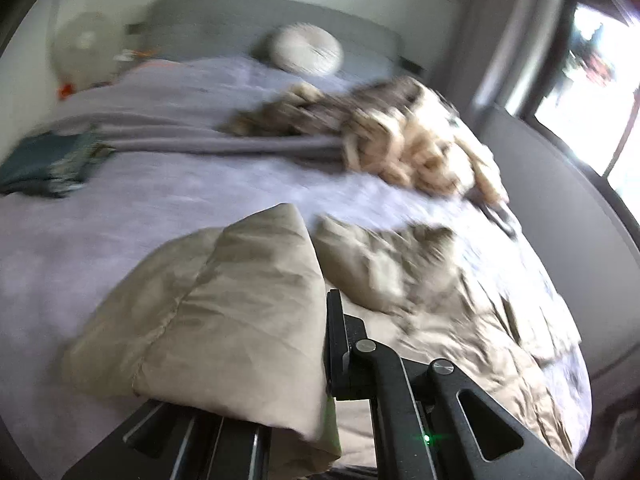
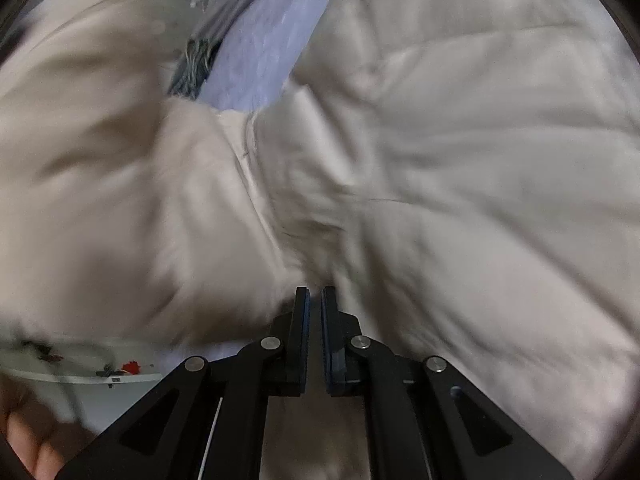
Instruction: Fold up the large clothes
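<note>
From the left wrist view, my left gripper (image 1: 325,344) had its jaws clamped on a fold of the beige padded jacket (image 1: 224,304), lifted over the bed (image 1: 120,216) where the rest sprawled. My right gripper (image 2: 315,300) had jaws nearly together, pinching the same jacket. No writing was readable. Beyond lay a folded teal cloth (image 1: 48,164), a tan fuzzy heap (image 1: 400,136), then a round cushion (image 1: 306,50) by the headboard (image 1: 224,20).

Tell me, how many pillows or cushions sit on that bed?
1: a round pale cushion at the far end of the bed, against the grey headboard. Others may hide under the heaped clothes.
</note>
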The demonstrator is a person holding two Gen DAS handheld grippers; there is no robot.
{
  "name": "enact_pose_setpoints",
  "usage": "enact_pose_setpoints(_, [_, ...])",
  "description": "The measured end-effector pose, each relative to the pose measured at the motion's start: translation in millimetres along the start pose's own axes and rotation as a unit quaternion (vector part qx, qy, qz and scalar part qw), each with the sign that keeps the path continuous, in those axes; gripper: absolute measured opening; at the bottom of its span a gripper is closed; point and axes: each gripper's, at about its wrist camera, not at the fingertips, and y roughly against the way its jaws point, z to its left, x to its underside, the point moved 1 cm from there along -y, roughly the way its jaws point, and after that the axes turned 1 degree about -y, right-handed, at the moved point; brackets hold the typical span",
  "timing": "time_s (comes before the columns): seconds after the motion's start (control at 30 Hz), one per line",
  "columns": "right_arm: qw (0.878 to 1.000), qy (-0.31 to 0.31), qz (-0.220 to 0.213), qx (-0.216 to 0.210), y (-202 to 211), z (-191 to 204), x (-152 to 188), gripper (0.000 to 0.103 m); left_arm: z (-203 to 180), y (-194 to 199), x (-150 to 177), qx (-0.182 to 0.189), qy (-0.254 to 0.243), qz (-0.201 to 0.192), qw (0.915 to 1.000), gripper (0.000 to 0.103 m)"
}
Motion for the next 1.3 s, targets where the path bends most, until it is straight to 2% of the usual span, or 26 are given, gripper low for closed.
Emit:
enact_pose_setpoints(0.07, [0.999,0.003,-0.024,0.023,35.3,-13.1,6.5,0.006,-29.4,-22.2,9.9,0.002,-0.023,0.027,0.9994,0.007])
enact_pose_setpoints(0.13, [0.996,0.006,-0.058,0.074,80.7,-35.3,13.7,0.006,-58.3,-51.4,26.0,-0.004,-0.05,0.056,0.9972,0.007])
enact_pose_setpoints(0.27, [0.985,-0.016,-0.099,0.139,147.5,-79.8,24.6,0.006,-89.1,-100.6,72.5,-0.047,-0.1,0.12,0.9866,0.007])
enact_pose_setpoints(0.33, [0.982,-0.027,-0.105,0.155,163.4,-94.1,28.4,0.006,-91.0,-118.1,90.2,-0.066,-0.114,0.147,0.9804,0.007])
enact_pose_setpoints(0.4, [0.981,-0.042,-0.108,0.154,172.0,-106.3,31.9,0.006,-94.8,-116.4,99.4,-0.082,-0.126,0.148,0.9774,0.007])
enact_pose_setpoints(0.5, [0.981,-0.045,-0.111,0.152,176.2,-102.2,27.1,0.006,-96.9,-98.8,100.5,-0.069,-0.128,0.156,0.977,0.008])
enact_pose_setpoints(0.53, [0.981,-0.043,-0.112,0.151,176.6,-102.6,29.0,0.008,-95.0,-94.0,100.4,-0.064,-0.124,0.159,0.9773,0.012])
enact_pose_setpoints(0.57, [0.981,-0.042,-0.112,0.151,186.7,-106.4,36.3,0.008,-92.2,-88.6,99.5,-0.067,-0.12,0.16,0.9776,0.022])
enact_pose_setpoints(0.63, [0.982,-0.036,-0.111,0.15,184.0,-99.1,28.2,0.008,-84.4,-74.2,98.8,-0.086,-0.11,0.144,0.9796,0.099])
enact_pose_setpoints(0.7, [0.982,-0.023,-0.111,0.15,183.9,-92.8,23.3,0.008,-74.8,-55.5,95.8,-0.113,-0.104,0.105,0.9825,0.103])
enact_pose_setpoints(0.77, [0.982,-0.012,-0.111,0.153,180.5,-94.5,17.4,0.008,-65.1,-48.1,93.8,-0.109,-0.098,0.107,0.9833,0.103])
enact_pose_setpoints(0.9, [0.979,0.037,-0.102,0.173,168.1,-66.0,7.6,0.01,-25.9,-18.3,84.2,-0.107,-0.049,0.085,0.9895,0.103])
enact_pose_setpoints(0.93, [0.977,0.052,-0.101,0.179,165.2,-59.0,5.6,0.026,-8.4,-9.3,81.3,-0.112,-0.026,0.077,0.9904,0.103])
enact_pose_setpoints(0.97, [0.975,0.068,-0.101,0.187,161.5,-50.1,4.1,0.06,8.2,-4.6,77.8,-0.111,-0.004,0.075,0.991,0.103])
enact_pose_setpoints(1.0, [0.971,0.088,-0.103,0.195,156.6,-38.3,1.7,0.075,27.5,-1.3,74.9,-0.105,0.023,0.077,0.9912,0.103])
enact_pose_setpoints(1.03, [0.967,0.115,-0.11,0.197,151.5,-23.3,-0.1,0.086,49.6,0.0,73.4,-0.101,0.056,0.081,0.99,0.103])
enact_pose_setpoints(1.07, [0.963,0.14,-0.113,0.199,146.4,-10.2,-1.8,0.086,71.6,-0.3,72.9,-0.102,0.089,0.086,0.987,0.103])
enact_pose_setpoints(1.13, [0.945,0.21,-0.112,0.225,128.5,24.9,-1.6,0.086,107.3,-6.5,74.7,-0.088,0.147,0.098,0.9802,0.103])
enact_pose_setpoints(1.2, [0.929,0.255,-0.11,0.243,111.8,46.0,-0.7,0.086,136.3,-22.3,81.3,-0.054,0.202,0.118,0.9707,0.103])
enact_pose_setpoints(1.27, [0.907,0.306,-0.102,0.271,87.5,66.5,2.3,0.086,153.5,-40.5,90.0,-0.007,0.243,0.141,0.9597,0.102])
enact_pose_setpoints(1.3, [0.894,0.328,-0.097,0.289,74.5,73.9,3.4,0.086,162.4,-52.2,95.2,0.026,0.273,0.15,0.9497,0.095])
